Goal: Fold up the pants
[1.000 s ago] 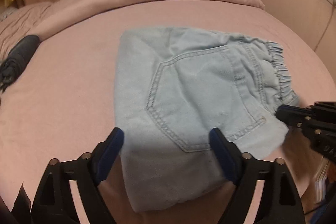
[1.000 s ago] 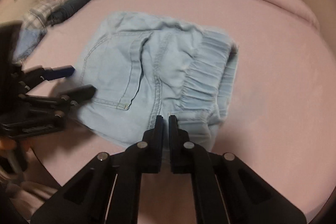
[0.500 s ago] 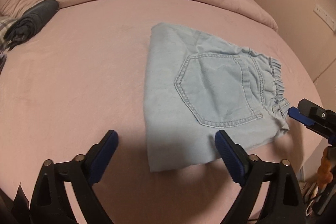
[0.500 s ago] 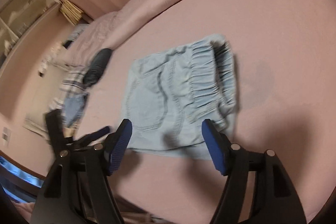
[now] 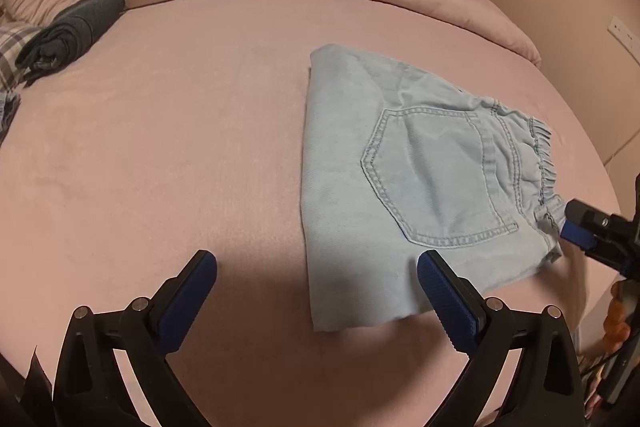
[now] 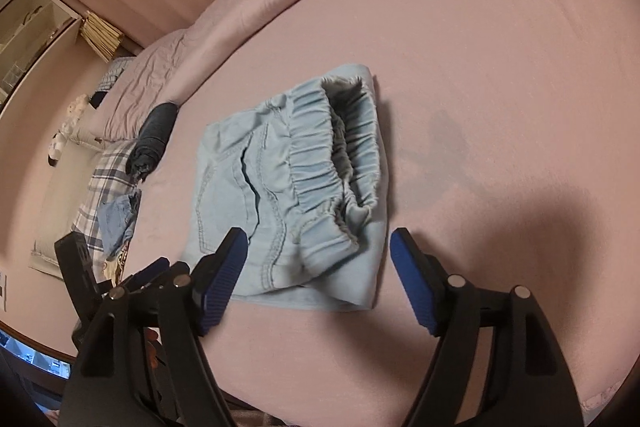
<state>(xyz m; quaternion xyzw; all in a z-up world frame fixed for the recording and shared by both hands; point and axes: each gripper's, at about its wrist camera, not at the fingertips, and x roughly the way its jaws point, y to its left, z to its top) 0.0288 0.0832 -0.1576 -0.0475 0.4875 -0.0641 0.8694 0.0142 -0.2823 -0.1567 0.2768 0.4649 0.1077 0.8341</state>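
We saw the pants point(image 5: 404, 183) lying folded into a compact square on the pink bed point(image 5: 168, 155), the gathered waistband point(image 6: 340, 163) nearest our right gripper point(image 6: 316, 247). Our left gripper point(image 5: 316, 267) stood wide, its jaws just having spread further, nothing between them. The right gripper's jaws had just been opening too, gaping above the near edge of the pants, gripping nothing.

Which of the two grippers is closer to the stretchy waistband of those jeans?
Right. The right gripper hangs open just off the waistband; the left gripper is open by the folded end.
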